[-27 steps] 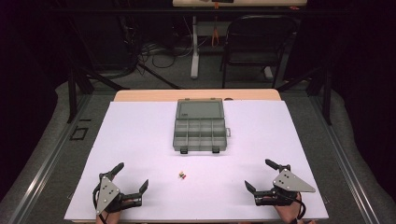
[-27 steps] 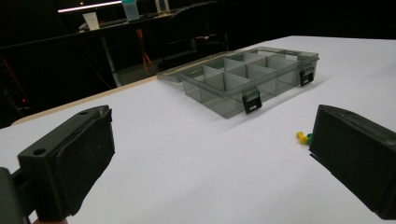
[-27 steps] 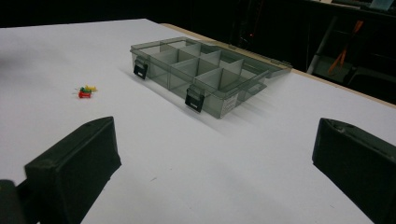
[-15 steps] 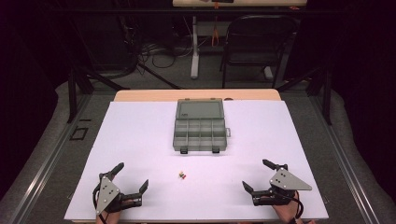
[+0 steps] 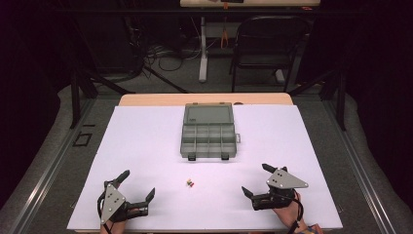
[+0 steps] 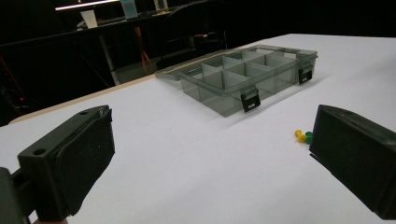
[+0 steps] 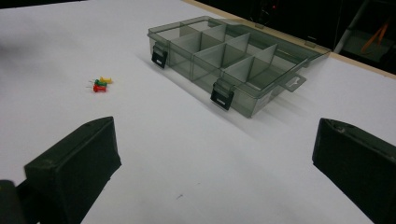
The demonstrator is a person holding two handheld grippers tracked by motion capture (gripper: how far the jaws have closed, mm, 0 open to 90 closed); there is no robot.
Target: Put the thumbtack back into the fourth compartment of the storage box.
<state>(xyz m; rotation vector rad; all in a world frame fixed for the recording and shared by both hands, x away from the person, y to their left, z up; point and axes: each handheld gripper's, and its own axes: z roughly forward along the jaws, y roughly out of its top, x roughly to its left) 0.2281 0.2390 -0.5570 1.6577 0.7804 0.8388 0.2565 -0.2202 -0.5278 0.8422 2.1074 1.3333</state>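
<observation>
Left gripper (image 5: 137, 185) lower left, jaws spread, right gripper (image 5: 258, 180) lower right, jaws spread, pushpins (image 5: 190, 183) low centre, open organizer box (image 5: 209, 141) above.

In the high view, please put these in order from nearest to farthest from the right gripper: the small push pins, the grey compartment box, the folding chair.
From the right gripper:
1. The push pins, on the white table between the two grippers, to its left.
2. The compartment box, open, farther up the table near its middle.
3. The folding chair, on the floor beyond the table's far edge.
</observation>
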